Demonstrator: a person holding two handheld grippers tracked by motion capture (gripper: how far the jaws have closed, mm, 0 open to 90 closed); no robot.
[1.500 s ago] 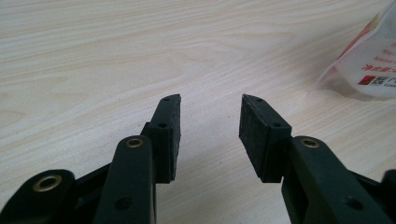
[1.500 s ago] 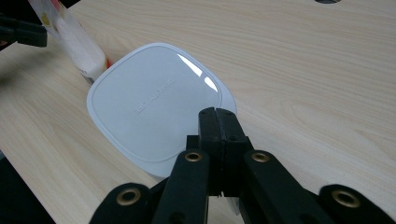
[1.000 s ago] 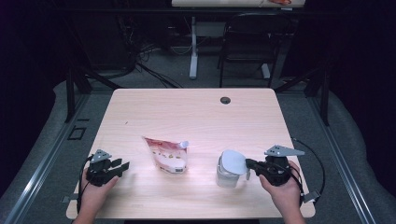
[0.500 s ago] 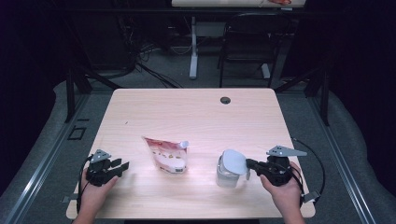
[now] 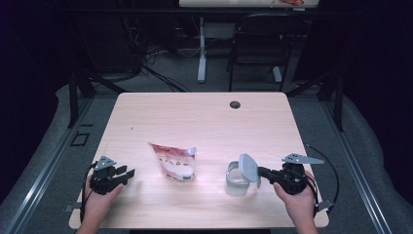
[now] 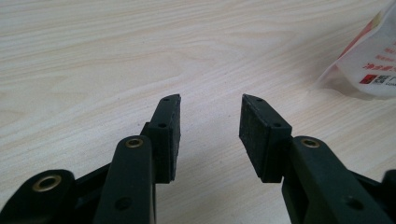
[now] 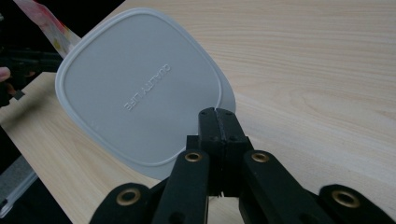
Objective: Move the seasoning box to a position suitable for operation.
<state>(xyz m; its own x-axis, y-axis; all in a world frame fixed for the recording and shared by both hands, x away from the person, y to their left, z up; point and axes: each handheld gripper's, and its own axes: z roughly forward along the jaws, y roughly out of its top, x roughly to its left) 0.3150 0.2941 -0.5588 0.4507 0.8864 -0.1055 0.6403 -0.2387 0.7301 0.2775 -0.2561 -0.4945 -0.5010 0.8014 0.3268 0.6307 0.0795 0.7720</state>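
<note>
At table's right front, right gripper (image 7: 217, 112) pinching thin grey rounded-square plastic lid (image 7: 140, 88) by its rim, above clear container (image 5: 237, 179); probably light, flexy, slippery. Left gripper (image 6: 210, 105) spread, empty.

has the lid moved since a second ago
Yes. The lid, pinched in the right gripper, has tilted up off the container; earlier it lay flatter over it. The container has stayed put on the table.

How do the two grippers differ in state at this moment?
The left gripper has its jaws spread apart and holds nothing, resting over bare table; the right gripper has its jaws closed on the edge of a grey lid, held tilted above the clear container. Both are black and hand-held.
</note>
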